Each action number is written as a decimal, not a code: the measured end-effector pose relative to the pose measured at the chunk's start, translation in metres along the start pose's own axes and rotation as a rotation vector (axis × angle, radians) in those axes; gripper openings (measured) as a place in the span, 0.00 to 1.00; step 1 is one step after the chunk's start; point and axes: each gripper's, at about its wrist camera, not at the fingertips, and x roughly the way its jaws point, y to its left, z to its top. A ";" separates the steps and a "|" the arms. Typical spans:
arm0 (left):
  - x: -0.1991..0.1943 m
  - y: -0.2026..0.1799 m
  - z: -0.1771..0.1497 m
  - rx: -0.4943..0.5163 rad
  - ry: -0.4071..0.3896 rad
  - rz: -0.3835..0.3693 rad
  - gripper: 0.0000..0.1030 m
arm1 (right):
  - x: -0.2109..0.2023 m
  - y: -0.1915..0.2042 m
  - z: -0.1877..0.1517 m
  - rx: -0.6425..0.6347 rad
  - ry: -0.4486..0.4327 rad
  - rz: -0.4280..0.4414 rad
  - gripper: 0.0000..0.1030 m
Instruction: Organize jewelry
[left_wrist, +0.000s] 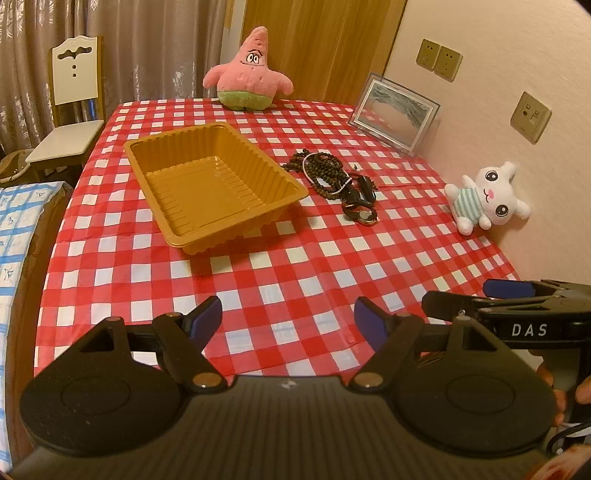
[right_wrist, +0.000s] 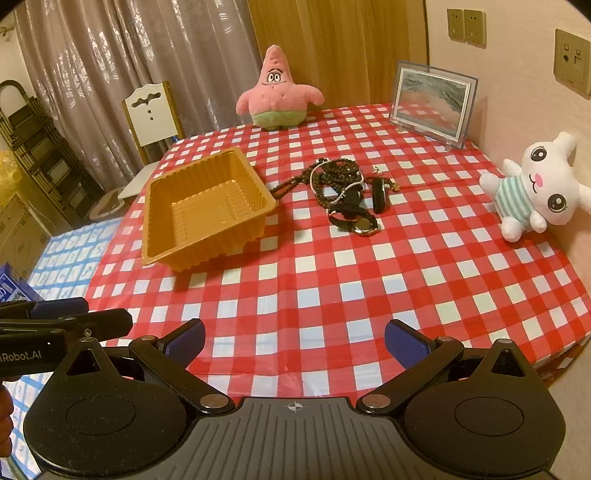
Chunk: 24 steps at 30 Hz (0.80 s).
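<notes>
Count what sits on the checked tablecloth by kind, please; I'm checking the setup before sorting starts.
Plush toys: 2, a pink star and a white bunny
Trays: 1, the orange tray, nothing in it
Picture frames: 1
Jewelry piles: 1, a tangle of beads and a watch; separate pieces cannot be counted
Total: 5

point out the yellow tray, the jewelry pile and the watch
yellow tray (left_wrist: 207, 184), left wrist view, on its ribbed floor
jewelry pile (right_wrist: 334, 177), right wrist view, on the dark beads
watch (right_wrist: 364, 224), right wrist view, on its round face
</notes>
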 end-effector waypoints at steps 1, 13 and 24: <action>0.000 0.000 0.000 0.000 0.000 0.000 0.75 | 0.004 -0.002 0.002 0.000 0.001 0.000 1.00; 0.000 0.000 0.000 0.001 -0.002 -0.001 0.75 | 0.005 -0.003 0.002 0.000 -0.001 0.000 1.00; 0.000 0.000 0.000 0.000 -0.002 0.000 0.75 | 0.006 -0.002 0.002 0.000 -0.001 0.001 1.00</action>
